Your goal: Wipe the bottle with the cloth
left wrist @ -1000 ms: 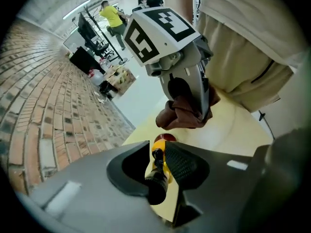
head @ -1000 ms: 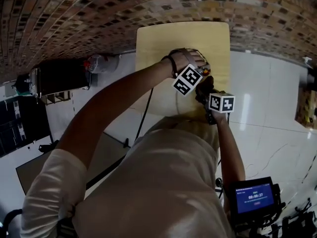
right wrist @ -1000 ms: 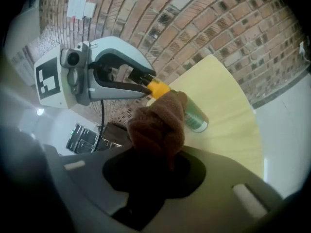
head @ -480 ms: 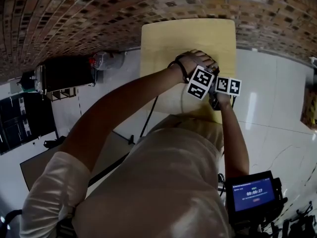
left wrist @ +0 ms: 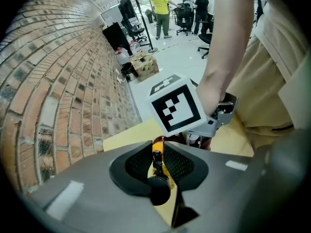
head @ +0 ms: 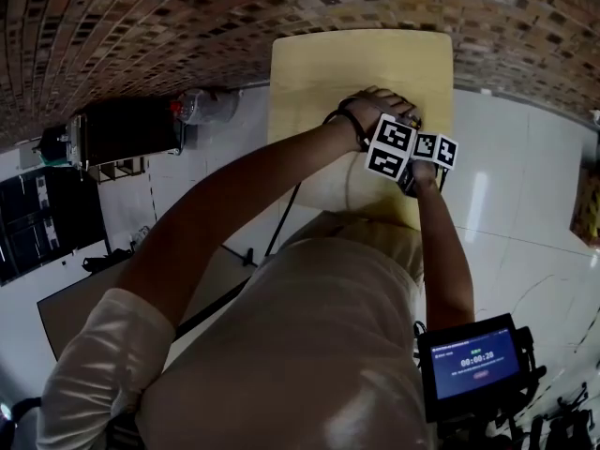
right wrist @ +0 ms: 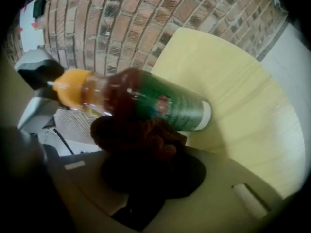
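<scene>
My left gripper [left wrist: 161, 166], pointing steeply down, is clamped on the orange-capped neck of the bottle [right wrist: 160, 103], tilted over the yellow table [right wrist: 243, 96]. The bottle's long axis runs across my right gripper [right wrist: 146, 178], cap left, base right. Those jaws grip the bunched brown cloth [right wrist: 138, 140], which touches the bottle's near side.

Over the table [head: 319, 73], set against the far brick wall [head: 141, 26], the bottle [right wrist: 146, 101] hangs by its neck in the left gripper [left wrist: 158, 161]. The cloth [right wrist: 138, 135], in the right gripper [right wrist: 146, 169], lies against its side.
</scene>
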`<state>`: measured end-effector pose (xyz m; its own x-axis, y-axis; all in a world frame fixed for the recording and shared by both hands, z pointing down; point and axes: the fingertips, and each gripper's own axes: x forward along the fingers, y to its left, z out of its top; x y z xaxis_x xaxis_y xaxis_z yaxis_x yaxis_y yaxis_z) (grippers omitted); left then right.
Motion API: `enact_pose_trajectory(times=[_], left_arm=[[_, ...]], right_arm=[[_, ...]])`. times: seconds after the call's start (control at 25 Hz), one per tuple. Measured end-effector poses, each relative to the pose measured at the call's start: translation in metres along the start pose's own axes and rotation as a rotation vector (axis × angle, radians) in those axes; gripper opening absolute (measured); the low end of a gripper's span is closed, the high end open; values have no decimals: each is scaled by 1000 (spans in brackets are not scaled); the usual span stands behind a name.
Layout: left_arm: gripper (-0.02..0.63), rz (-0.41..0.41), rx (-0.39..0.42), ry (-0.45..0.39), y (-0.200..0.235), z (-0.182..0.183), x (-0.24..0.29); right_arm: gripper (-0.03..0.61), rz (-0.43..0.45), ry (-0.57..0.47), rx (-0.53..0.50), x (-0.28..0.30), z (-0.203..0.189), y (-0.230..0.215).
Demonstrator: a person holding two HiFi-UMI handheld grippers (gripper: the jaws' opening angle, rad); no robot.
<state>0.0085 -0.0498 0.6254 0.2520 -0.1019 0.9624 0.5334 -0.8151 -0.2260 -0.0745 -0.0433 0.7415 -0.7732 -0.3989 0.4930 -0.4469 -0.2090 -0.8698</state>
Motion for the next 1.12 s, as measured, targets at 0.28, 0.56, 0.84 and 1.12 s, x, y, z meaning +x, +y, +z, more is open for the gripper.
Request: enact_pose_trajectory(times=[0.28, 0.56, 0.84, 1.12], left_arm=[[87, 6, -81, 5, 10, 2, 1], [89, 39, -223, 57, 16, 1, 3], [91, 61, -329, 79, 22, -1, 6], [87, 36, -372, 65, 25, 2, 4]], right_arm=[[94, -107, -31, 91, 0, 1, -37], [94, -51, -231, -193, -32, 2, 17], [94, 71, -394, -225, -30, 29, 57], [94, 105, -442, -97, -19, 35, 32]])
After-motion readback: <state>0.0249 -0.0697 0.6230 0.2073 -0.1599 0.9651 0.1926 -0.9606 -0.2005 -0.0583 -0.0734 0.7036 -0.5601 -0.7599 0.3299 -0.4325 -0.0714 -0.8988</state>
